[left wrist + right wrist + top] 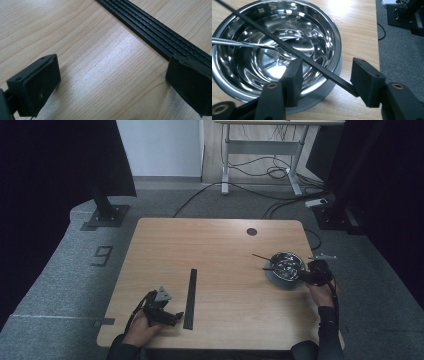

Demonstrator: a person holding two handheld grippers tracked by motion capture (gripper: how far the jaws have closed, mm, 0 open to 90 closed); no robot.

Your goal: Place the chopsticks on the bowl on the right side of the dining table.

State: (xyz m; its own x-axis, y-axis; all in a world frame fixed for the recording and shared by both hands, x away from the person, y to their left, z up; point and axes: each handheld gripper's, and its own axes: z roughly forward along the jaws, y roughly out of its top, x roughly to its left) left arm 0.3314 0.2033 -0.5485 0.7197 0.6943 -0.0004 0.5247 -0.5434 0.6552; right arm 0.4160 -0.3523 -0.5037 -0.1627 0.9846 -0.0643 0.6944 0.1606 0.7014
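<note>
A shiny steel bowl sits on a grey dish near the table's right edge. In the right gripper view the bowl holds a thin black stick laid across its rim and a metal utensil. My right gripper straddles the near rim, one jaw inside the bowl and one outside. The stick's end lies between the jaws close to the outer one, and the pads stand apart. My left gripper rests open on the table's front left, beside a long black slatted strip.
The wooden table has a round cable hole at the back right. The black strip lies lengthwise left of centre. On the carpet behind are cables, a desk frame and a black stand base.
</note>
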